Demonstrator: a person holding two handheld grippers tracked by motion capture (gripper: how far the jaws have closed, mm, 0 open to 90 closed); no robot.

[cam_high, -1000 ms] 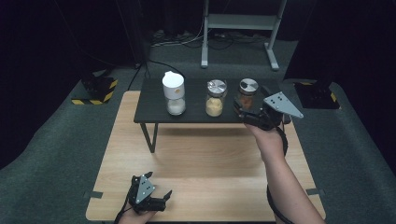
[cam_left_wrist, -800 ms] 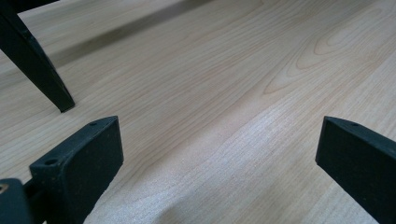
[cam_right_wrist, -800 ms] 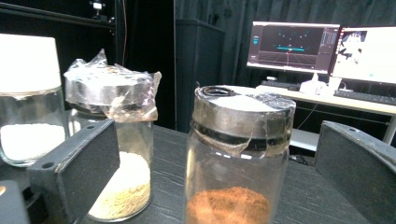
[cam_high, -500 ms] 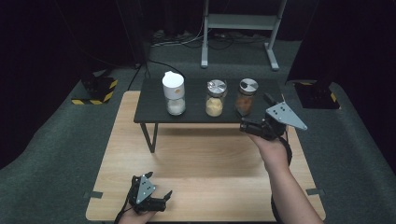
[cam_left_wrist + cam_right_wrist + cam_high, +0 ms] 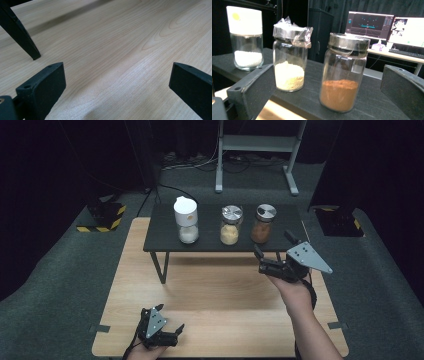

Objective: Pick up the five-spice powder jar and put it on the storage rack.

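Now right gripper (image 5: 272, 261) farther from brown jar (image 5: 263, 223)

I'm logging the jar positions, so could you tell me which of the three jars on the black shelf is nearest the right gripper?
The jar of brown powder, at the row's right end, sits closest to the right gripper.

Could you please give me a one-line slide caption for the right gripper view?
Open right gripper faces the brown-powder jar, beside the yellow-powder jar and white-capped jar.
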